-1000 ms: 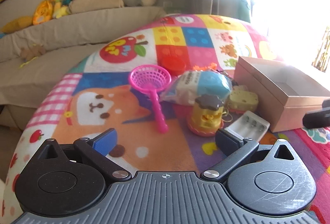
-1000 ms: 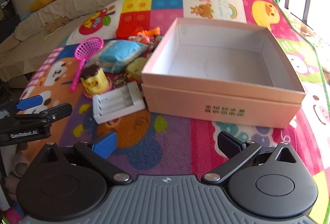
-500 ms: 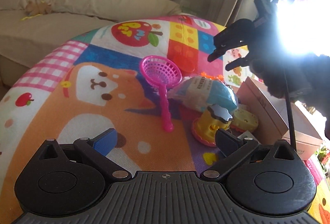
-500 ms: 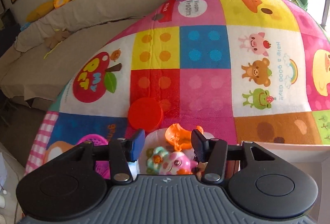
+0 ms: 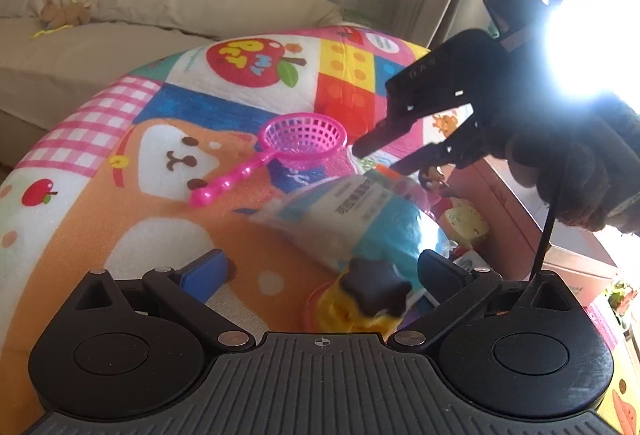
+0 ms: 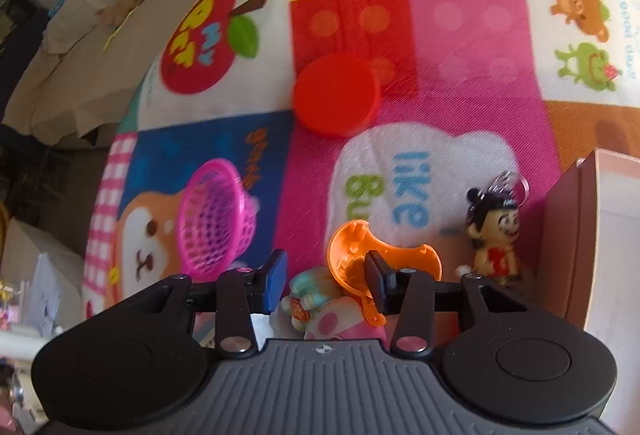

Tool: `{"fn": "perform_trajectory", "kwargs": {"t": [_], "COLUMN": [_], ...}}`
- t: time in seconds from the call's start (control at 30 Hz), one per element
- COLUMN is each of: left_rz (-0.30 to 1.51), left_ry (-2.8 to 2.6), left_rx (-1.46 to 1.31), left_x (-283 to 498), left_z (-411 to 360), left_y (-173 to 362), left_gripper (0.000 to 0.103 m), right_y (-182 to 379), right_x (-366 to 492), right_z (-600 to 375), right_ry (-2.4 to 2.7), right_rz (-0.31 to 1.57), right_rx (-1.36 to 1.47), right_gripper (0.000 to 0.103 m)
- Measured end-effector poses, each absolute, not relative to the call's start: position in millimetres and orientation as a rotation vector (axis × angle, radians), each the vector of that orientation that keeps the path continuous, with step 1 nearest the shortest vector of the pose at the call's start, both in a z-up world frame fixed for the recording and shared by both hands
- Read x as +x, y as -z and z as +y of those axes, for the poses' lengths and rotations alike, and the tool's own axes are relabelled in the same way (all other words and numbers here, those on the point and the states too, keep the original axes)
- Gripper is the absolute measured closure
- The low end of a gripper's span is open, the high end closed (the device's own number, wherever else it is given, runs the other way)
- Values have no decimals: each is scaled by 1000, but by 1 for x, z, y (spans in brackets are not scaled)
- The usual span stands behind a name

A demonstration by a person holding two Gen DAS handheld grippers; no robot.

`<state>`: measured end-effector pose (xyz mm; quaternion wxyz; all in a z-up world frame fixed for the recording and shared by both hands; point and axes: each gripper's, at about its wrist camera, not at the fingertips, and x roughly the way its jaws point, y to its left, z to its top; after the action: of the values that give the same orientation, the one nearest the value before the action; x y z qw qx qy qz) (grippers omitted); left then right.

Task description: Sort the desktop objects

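Toys lie on a colourful play mat (image 5: 120, 219). My left gripper (image 5: 320, 267) is open, low over a yellow toy with a brown star lid (image 5: 368, 299) and a blue-white packet (image 5: 360, 219). A pink net scoop (image 5: 296, 147) lies beyond. My right gripper (image 5: 384, 159) hovers over the toy pile, jaws partly open. In the right wrist view the right gripper (image 6: 324, 275) straddles an orange plastic piece (image 6: 352, 247) and a pink-green figure (image 6: 324, 311), not closed on them. A doll keychain (image 6: 494, 235) and a red disc (image 6: 336, 95) lie near.
A pink cardboard box (image 5: 576, 267) stands at the right, its wall also in the right wrist view (image 6: 580, 235). A yellow cheese-like toy (image 5: 466, 221) lies by it. A beige sofa (image 5: 160, 7) with plush toys is behind the mat.
My right gripper has moved from in front of the box to low over the toy pile, its jaws narrowed. My left gripper has moved forward and right, closer to the yellow toy and packet.
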<state>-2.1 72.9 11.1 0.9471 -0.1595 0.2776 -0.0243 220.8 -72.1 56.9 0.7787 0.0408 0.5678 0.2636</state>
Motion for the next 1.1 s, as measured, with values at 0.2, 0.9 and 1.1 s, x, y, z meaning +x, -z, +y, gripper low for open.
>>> {"fn": "perform_trajectory", "kwargs": {"t": [0.2,0.9,1.1], "left_rz": [564,544,590], "left_ry": [48,137,186], "left_rx": [-337,-182,-49], "left_x": [-2,-21,-40], "left_z": [75,47,12], "left_y": [-10,-18,-25], "left_gripper": [0,0,0], "right_y": [-89,-150,-107], "right_x": [242,88,11], "right_z": [-52,-177,-257], "right_ry": [-426,-539,-397], "right_rz": [909,758,804], "right_rx": [-3,45,43], "right_gripper": [9,40,40]}}
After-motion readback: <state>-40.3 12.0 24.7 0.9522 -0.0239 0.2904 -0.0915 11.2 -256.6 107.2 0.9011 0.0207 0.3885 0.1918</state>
